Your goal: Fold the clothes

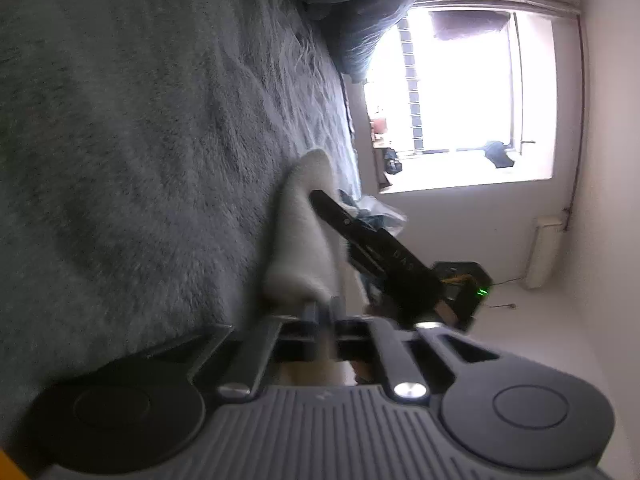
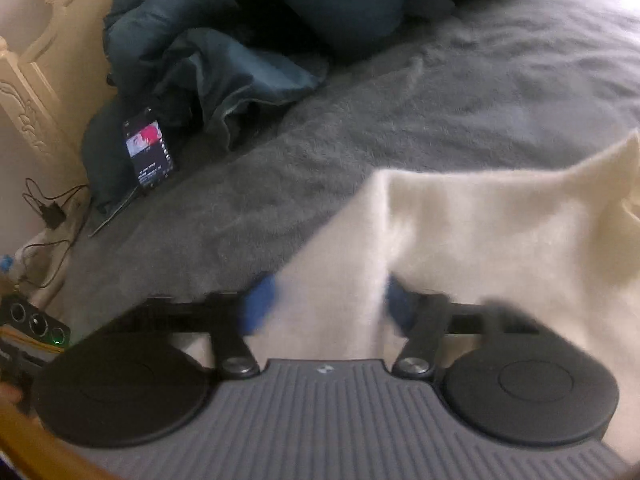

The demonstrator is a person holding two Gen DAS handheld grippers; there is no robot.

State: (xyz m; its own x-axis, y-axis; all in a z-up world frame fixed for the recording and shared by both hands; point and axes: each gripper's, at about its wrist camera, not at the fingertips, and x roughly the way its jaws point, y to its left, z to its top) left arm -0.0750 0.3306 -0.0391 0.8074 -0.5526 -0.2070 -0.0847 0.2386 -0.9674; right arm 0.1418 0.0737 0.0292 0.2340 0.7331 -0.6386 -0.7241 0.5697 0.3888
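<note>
While my left claw [image 1: 320, 308] is pinched together on the cream garment [image 1: 304, 236], my right claw [image 2: 324, 304] has cloth between its 2 blue pads [image 2: 260, 304]; whether they press it, I cannot tell. That garment lies on the bed's grey blanket [image 2: 400, 120].

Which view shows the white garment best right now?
The right wrist view: the white garment spreads broadly over the grey blanket. The left wrist view shows only a narrow bunched strip of it.
</note>
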